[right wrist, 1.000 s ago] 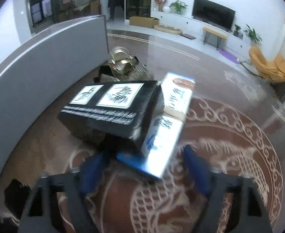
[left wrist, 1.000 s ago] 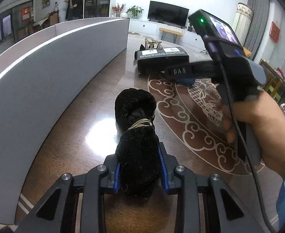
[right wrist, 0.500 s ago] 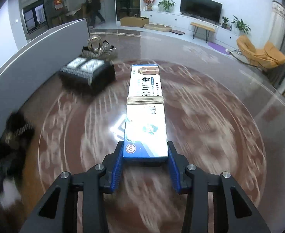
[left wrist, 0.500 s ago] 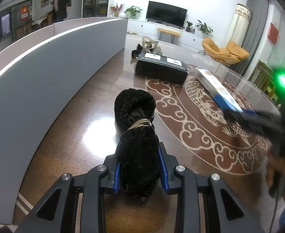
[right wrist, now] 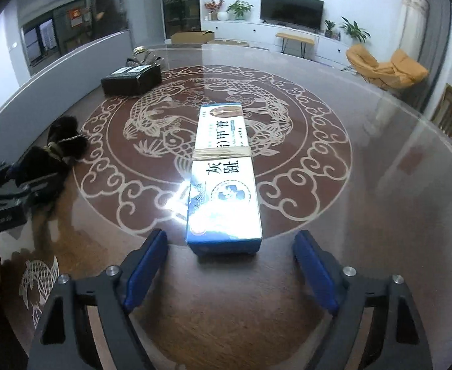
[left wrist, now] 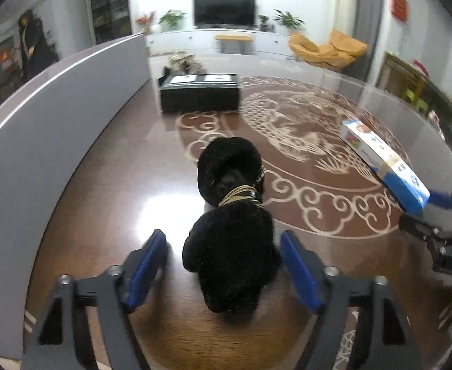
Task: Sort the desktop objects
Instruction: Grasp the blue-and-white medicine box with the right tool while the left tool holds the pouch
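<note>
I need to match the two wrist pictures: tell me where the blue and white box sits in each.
Left wrist: the blue and white box lies at the right edge, slanting toward the right gripper.
Right wrist: the box lies in the centre, running away from the camera.
Shared landmark: the black box beside the grey partition.

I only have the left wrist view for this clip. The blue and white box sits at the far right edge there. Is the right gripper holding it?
Observer: No. The right gripper is opening and its pads stand clear of the box, which lies flat on the table.
Operator: Anything around the box?
Observer: A rubber band wraps its middle.
Operator: What's behind the black box?
Observer: A small shiny object, too blurred to identify.
</note>
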A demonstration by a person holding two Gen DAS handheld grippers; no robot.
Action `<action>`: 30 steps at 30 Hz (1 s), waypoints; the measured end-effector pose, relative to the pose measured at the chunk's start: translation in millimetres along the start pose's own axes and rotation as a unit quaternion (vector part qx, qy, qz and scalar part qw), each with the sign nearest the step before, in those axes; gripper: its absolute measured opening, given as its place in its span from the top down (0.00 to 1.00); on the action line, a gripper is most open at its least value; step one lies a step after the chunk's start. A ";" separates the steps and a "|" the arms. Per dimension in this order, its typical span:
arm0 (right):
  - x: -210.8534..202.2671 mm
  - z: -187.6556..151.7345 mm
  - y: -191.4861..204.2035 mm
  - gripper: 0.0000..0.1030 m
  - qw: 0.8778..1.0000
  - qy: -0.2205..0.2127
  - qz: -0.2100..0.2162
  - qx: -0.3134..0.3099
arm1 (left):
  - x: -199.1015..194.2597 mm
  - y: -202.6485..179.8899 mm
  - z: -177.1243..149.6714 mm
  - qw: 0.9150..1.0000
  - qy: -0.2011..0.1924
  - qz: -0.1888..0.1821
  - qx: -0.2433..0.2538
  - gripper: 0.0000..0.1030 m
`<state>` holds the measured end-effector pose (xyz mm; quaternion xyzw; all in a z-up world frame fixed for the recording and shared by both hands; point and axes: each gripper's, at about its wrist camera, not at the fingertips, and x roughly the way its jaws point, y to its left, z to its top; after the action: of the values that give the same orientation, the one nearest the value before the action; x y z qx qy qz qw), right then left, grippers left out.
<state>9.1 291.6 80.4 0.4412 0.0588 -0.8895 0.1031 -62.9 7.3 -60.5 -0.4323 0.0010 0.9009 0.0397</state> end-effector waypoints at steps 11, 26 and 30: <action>2.9 -0.3 -0.8 0.04 1.000 0.009 -0.012 0.011 | 11.3 -4.7 0.9 1.000 0.019 0.014 0.011 0.07; 1.8 -1.4 -0.7 0.01 1.000 0.008 -0.023 0.010 | 14.3 -5.4 2.2 0.999 0.027 0.014 0.011 0.00; 1.5 -1.3 -1.0 0.01 1.000 0.009 -0.023 0.010 | 14.0 -5.1 2.0 0.999 0.028 0.014 0.011 0.00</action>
<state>8.9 292.6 78.4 0.4484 0.0610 -0.8884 0.0777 -72.8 13.5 -70.0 -0.4564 0.0181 0.8890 0.0321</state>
